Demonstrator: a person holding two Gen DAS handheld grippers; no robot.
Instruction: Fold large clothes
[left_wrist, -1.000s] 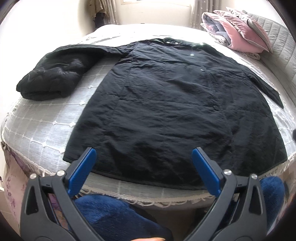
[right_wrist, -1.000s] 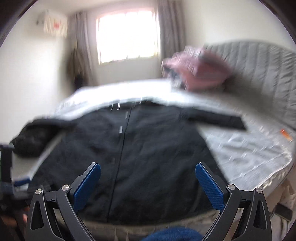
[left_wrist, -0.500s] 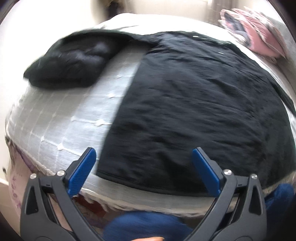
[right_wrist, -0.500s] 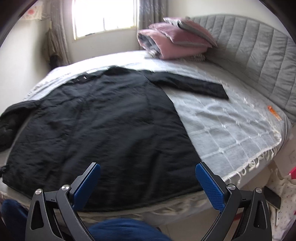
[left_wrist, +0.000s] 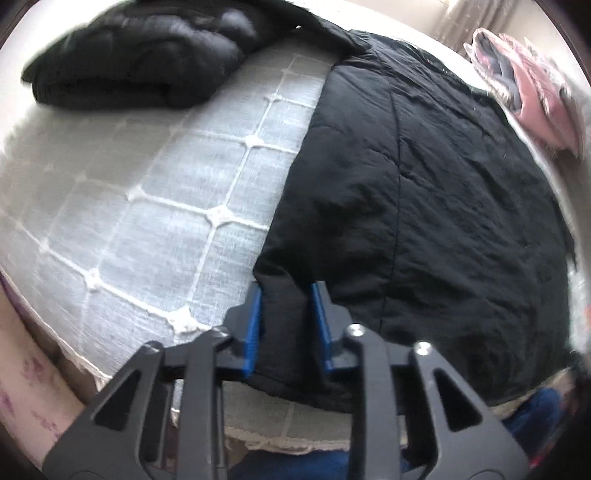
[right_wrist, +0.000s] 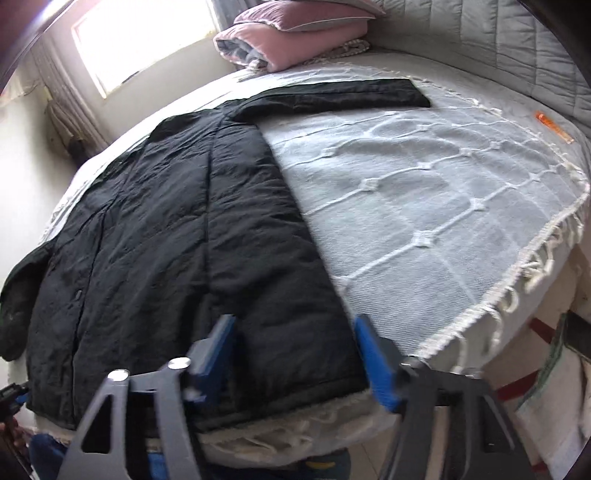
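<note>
A large black padded coat (left_wrist: 424, 177) lies spread flat on a bed (left_wrist: 140, 206); it also shows in the right wrist view (right_wrist: 177, 236). My left gripper (left_wrist: 286, 310) has its blue fingers nearly closed around the coat's bottom left hem corner. One sleeve (left_wrist: 140, 51) lies bunched at the far left. My right gripper (right_wrist: 295, 354) is partly open, its blue fingers straddling the coat's bottom right hem corner. The other sleeve (right_wrist: 332, 96) lies straight out to the right.
A white gridded bedspread (right_wrist: 443, 206) with a fringe covers the bed. Pink pillows (right_wrist: 295, 33) are stacked at the far end by a grey padded headboard (right_wrist: 517, 48). A small orange object (right_wrist: 554, 127) lies near the right edge.
Both grippers have moved down to the coat's hem corners. The left jaws have narrowed onto the left corner. The right jaws have narrowed around the right corner.
</note>
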